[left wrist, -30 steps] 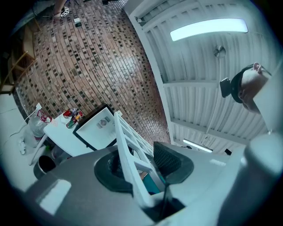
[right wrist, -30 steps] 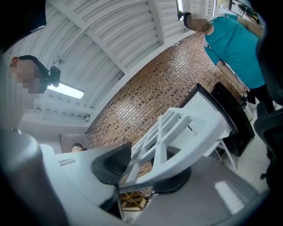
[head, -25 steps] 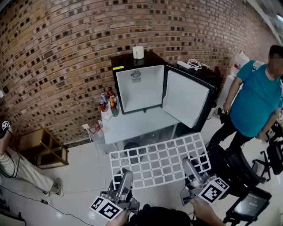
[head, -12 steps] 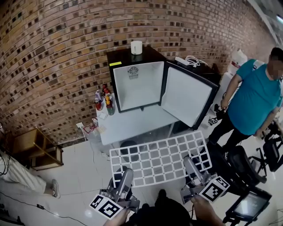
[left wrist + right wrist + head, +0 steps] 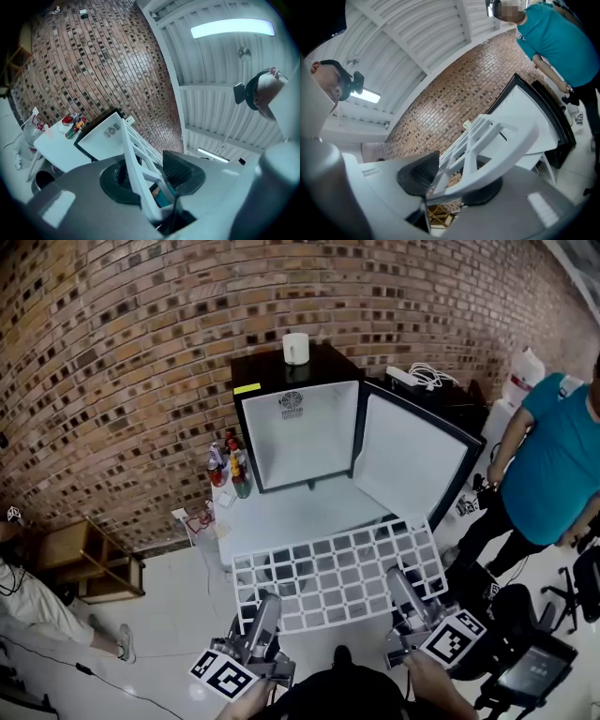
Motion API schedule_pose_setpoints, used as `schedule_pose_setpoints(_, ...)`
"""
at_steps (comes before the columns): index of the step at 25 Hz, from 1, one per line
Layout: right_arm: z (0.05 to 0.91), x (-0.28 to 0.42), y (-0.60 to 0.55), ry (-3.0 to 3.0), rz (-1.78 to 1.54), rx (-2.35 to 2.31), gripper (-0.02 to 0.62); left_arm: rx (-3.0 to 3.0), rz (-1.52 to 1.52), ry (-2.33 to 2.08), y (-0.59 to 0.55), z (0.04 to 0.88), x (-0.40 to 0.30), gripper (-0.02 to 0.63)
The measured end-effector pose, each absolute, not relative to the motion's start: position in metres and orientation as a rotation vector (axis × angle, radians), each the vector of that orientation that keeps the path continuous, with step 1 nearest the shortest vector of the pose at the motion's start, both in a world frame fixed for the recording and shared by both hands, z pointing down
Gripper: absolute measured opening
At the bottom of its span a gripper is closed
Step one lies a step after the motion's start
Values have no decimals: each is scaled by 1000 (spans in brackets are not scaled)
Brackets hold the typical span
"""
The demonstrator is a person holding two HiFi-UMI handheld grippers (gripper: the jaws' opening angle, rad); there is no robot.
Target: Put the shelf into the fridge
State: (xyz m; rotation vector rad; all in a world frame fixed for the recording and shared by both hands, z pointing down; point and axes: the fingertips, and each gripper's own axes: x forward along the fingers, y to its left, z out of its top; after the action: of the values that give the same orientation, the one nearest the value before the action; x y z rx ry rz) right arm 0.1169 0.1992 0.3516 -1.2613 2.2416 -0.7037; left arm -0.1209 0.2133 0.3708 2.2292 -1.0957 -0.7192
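I am holding the white grid shelf (image 5: 337, 570) with both tools. The left gripper (image 5: 265, 607) is clamping the shelf's near edge, its jaws fairly wide on a bar, and the right gripper (image 5: 401, 585) is gripping likewise. The shelf is stretching out ahead of both grippers, short of the open fridge (image 5: 302, 432) beyond them.

Grey left tool (image 5: 265, 607), right tool (image 5: 401, 583); black-and-white marker cubes (image 5: 225, 677).
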Motion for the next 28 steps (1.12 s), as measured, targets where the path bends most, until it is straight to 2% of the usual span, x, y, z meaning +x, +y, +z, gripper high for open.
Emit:
schedule_pose_setpoints(20, 358, 162, 80, 2277, -760, -1177, 149, 2196, -715, -1202, 112, 371, -74, 135)
schedule_pose_setpoints(28, 368, 153, 41, 2258, -790, -1204, 149, 2181, -688, -1189, 70, 379, -84, 135)
